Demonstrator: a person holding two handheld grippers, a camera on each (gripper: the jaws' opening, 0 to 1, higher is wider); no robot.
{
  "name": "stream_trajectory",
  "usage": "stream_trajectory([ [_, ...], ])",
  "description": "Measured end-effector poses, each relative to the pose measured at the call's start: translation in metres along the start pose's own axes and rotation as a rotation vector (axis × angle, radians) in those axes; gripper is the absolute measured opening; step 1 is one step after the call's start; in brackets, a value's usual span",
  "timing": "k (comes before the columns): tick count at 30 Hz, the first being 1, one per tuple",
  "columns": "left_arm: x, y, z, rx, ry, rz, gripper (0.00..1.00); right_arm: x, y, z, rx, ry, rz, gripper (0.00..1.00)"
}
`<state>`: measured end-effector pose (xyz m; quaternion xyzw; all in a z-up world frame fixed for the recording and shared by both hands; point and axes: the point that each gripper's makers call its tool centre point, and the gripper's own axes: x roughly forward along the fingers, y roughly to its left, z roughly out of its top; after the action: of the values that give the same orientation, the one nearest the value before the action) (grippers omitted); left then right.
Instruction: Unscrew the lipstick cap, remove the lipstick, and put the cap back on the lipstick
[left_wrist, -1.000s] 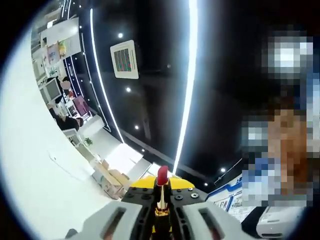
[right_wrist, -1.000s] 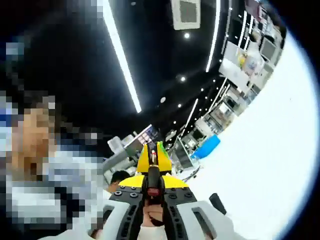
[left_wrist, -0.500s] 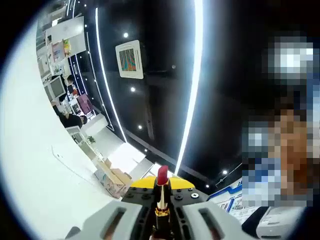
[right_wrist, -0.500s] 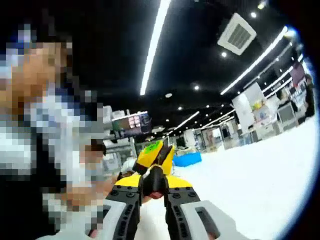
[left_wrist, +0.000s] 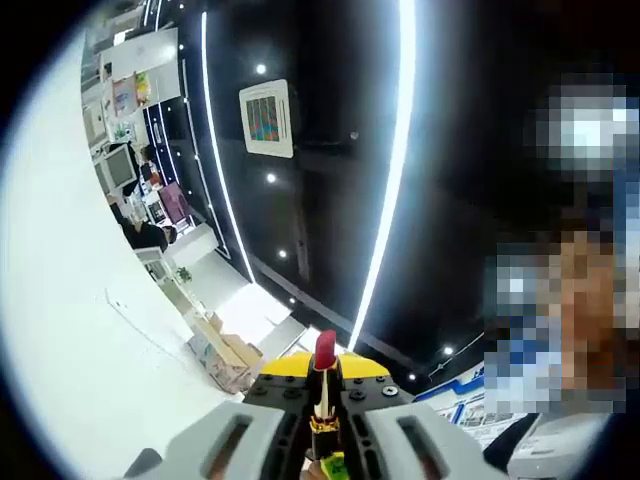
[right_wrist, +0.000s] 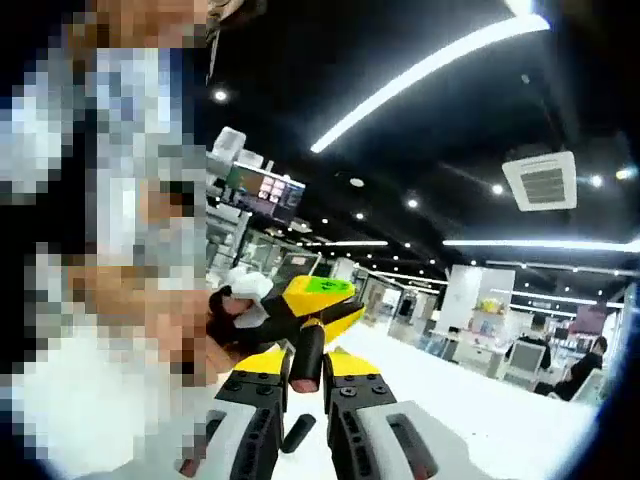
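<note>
Lipstick bared, cap apart.
My left tool clamps the lipstick, red tip forward along its jaws (toward the ceiling); my right tool pinches the dark cap lengthwise.

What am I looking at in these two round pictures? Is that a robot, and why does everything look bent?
There is no robot here: a person holds a two-fingered grabbing tool in each hand. A wide-angle camera on each tool looks along its fingers, which bends the room.

In the left gripper view, the left gripper is shut on the lipstick, whose red tip stands bare, uncapped. In the right gripper view, the right gripper is shut on the dark cap; the yellow tool beyond is the left one. Both tools point upward, toward ceiling lights. The white table lies below.
</note>
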<state>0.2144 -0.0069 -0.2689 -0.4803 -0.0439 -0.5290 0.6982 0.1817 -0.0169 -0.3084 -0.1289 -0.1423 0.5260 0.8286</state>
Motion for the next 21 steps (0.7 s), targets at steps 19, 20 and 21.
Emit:
stream_trajectory([
  [19, 0.001, -0.003, -0.003, 0.010, 0.005, -0.009, 0.09, -0.006, -0.013, 0.001, 0.714, -0.146, 0.102, 0.10],
  [20, 0.001, -0.003, -0.003, 0.009, 0.005, -0.009, 0.09, -0.006, -0.013, 0.001, 0.759, -0.156, 0.110, 0.10],
  [21, 0.001, -0.003, -0.003, 0.010, 0.006, -0.010, 0.09, -0.006, -0.014, 0.001, 0.801, -0.166, 0.118, 0.10],
])
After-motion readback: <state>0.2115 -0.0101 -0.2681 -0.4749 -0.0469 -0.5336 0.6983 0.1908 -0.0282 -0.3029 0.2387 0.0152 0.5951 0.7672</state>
